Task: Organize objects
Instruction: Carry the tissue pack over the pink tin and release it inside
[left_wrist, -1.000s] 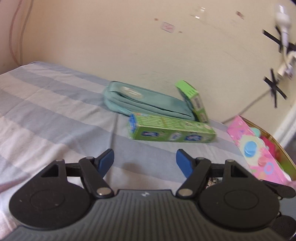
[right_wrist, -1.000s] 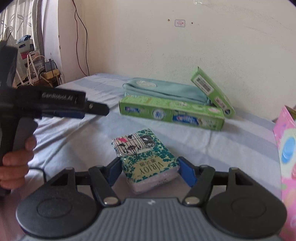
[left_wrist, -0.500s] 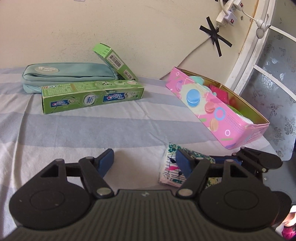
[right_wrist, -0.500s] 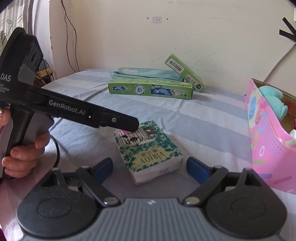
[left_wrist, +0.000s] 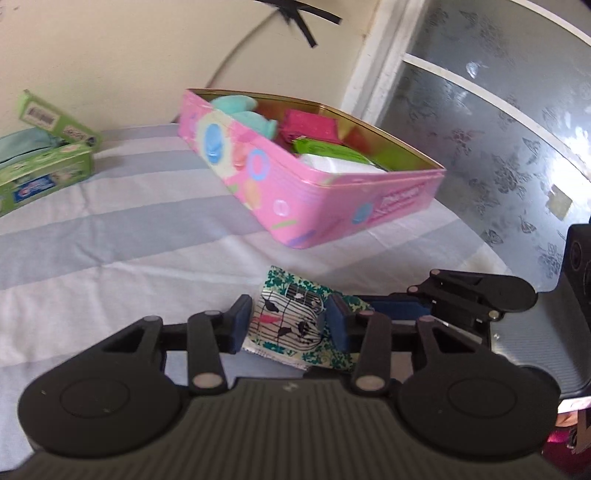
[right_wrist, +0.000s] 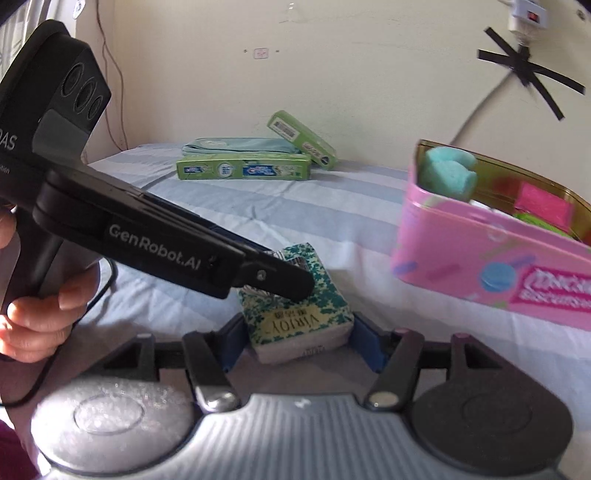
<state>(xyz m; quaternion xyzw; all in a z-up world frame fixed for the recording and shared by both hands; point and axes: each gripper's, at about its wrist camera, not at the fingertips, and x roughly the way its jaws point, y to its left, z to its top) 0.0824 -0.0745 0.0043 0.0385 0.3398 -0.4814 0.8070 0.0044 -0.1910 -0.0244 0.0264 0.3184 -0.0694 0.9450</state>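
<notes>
Both grippers are on the same tissue pack (right_wrist: 295, 314), which lies on the striped bed sheet (left_wrist: 129, 236) just in front of the pink tin (left_wrist: 325, 199). Left gripper (left_wrist: 288, 325): jaws closed down onto the pack's birdcage-printed end, pads pressing both sides, so it has hold of it. Right gripper (right_wrist: 299, 343): jaws closing around the other end, the one printed "VIRJOY"; pads look to be at the pack's sides, but I can't confirm firm contact from this angle, so treat it as not yet gripped. Likely reason for 2 grippers: the pack is soft, and pinching both ends keeps it from sagging or twisting on the lift. The tin is open and already holds a teal sponge (right_wrist: 447, 173), a magenta packet (left_wrist: 310, 125) and a green packet (left_wrist: 328, 151), with white tissue under them, so that is the probable destination. 2 green toothpaste boxes (right_wrist: 243, 168) and a teal pouch (right_wrist: 236, 146) sit against the far wall, well apart and not yet sorted. Risk: the tin is fairly full.
</notes>
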